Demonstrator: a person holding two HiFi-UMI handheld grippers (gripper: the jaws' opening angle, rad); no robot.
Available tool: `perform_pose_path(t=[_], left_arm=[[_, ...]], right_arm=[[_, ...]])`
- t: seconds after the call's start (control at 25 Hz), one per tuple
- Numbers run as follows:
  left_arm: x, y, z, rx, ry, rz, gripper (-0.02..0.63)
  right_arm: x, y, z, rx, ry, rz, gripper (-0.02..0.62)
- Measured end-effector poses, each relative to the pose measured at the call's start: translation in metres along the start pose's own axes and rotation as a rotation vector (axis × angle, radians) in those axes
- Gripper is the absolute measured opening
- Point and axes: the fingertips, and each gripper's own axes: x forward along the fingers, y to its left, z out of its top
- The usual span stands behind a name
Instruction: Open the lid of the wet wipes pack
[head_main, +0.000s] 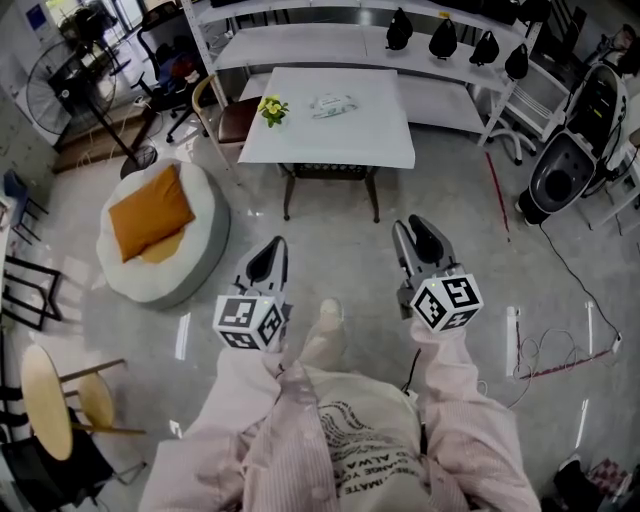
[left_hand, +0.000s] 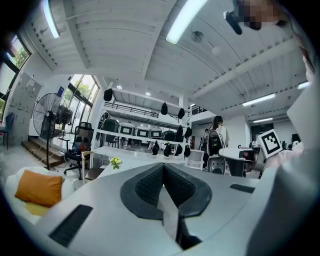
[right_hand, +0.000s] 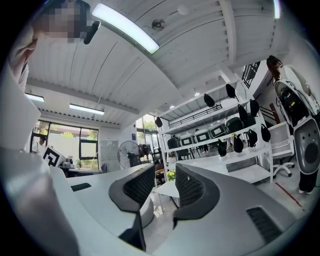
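The wet wipes pack (head_main: 333, 104), pale and flat with its lid down, lies on the far half of a white table (head_main: 300, 140) well ahead of me. Both grippers hang over the floor, short of the table and apart from the pack. My left gripper (head_main: 272, 250) is shut, its dark pads meeting with nothing between them (left_hand: 163, 167). My right gripper (head_main: 420, 235) stands open and empty, with a gap between its pads (right_hand: 165, 180). I cannot make out the pack in either gripper view.
A small yellow flower pot (head_main: 272, 108) stands on the table's left part. A white beanbag with an orange cushion (head_main: 160, 230) lies on the floor at left. A chair (head_main: 225, 115), white shelving (head_main: 400, 60) and a standing fan (head_main: 70, 80) ring the table. Cables (head_main: 550, 360) trail at right.
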Motion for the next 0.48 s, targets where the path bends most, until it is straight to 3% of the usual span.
perform_pose_path(t=[0.48], left_arm=[[0.086,0.039,-0.007,-0.035,0.037,-0.011,-0.002]], right_arm=[[0.079,-0.041,-0.012,-0.019,0.042,0.0,0.101]])
